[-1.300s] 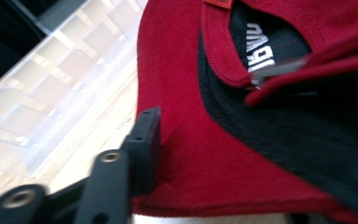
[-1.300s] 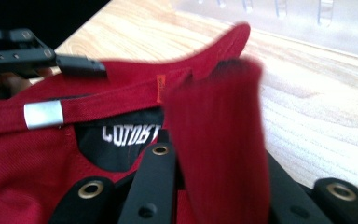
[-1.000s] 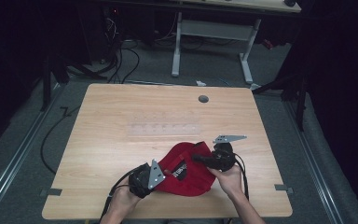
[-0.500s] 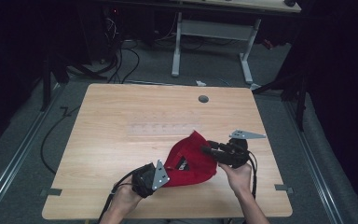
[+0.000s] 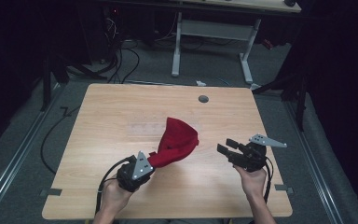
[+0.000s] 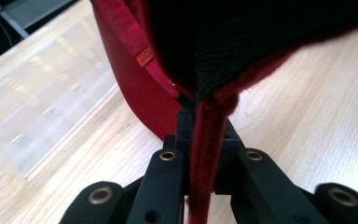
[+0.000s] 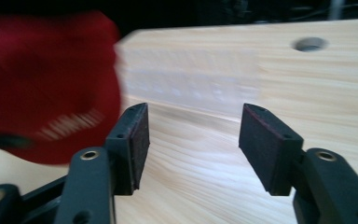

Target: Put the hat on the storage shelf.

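Hiding most of the left gripper view, the red cap (image 6: 177, 60) is hanging so close to that camera that its dark inside and one fold of cloth are blocking the table beyond, and its top is running off the frame. In the right gripper view the cap (image 7: 46, 84) is blurring at the left edge, its white lettering too smeared to read. In the high view the left gripper (image 5: 145, 164) is pinching an edge of the cap (image 5: 176, 140) with its jaws fully together on the cloth, holding it lifted off the wooden table (image 5: 121, 112) near the front middle, the crown pointing up and away from the person. A small reddish tag is showing on the inner band. The right gripper (image 5: 226, 147) is hovering well apart from the cap on the right side, its jaws having just been opening, now standing wide with nothing between its pads (image 7: 139, 140).
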`<state>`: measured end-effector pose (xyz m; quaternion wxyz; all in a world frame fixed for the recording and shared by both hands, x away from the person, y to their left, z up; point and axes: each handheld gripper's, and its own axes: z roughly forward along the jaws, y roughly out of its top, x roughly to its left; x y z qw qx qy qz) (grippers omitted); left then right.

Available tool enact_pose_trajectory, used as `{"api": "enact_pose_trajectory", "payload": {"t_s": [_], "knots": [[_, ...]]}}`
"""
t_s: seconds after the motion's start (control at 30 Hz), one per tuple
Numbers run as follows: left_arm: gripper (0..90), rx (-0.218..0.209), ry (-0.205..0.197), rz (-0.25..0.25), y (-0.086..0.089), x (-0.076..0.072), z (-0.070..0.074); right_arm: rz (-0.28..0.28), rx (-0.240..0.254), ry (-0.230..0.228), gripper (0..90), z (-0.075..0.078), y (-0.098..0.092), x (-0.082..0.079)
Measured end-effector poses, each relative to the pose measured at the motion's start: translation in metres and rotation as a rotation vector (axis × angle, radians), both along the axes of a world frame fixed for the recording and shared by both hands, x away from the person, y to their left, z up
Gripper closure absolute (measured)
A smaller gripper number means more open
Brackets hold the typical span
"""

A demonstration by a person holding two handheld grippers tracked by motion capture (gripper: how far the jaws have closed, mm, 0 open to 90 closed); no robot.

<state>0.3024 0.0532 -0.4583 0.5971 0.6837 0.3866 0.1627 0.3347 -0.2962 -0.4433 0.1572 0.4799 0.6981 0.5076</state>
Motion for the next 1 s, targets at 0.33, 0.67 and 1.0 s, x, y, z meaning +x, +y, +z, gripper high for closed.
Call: {"api": "enact_pose_trajectory", "payload": {"t_s": [0.33, 0.67, 1.0], "knots": [[84.9, -0.158, 0.015, 0.085, 0.032, 0.017, 0.022, -0.145, -0.294, 0.13, 40.3, -0.072, 0.0, 0.011], [84.9, -0.253, 0.033, 0.151, 0.054, 0.03, 0.034, -0.182, -0.386, 0.138, 38.4, -0.087, 0.004, 0.013], [84.8, -0.383, 0.06, 0.21, 0.071, 0.06, 0.054, -0.182, -0.379, 0.143, 38.1, -0.087, 0.003, 0.013]]}}
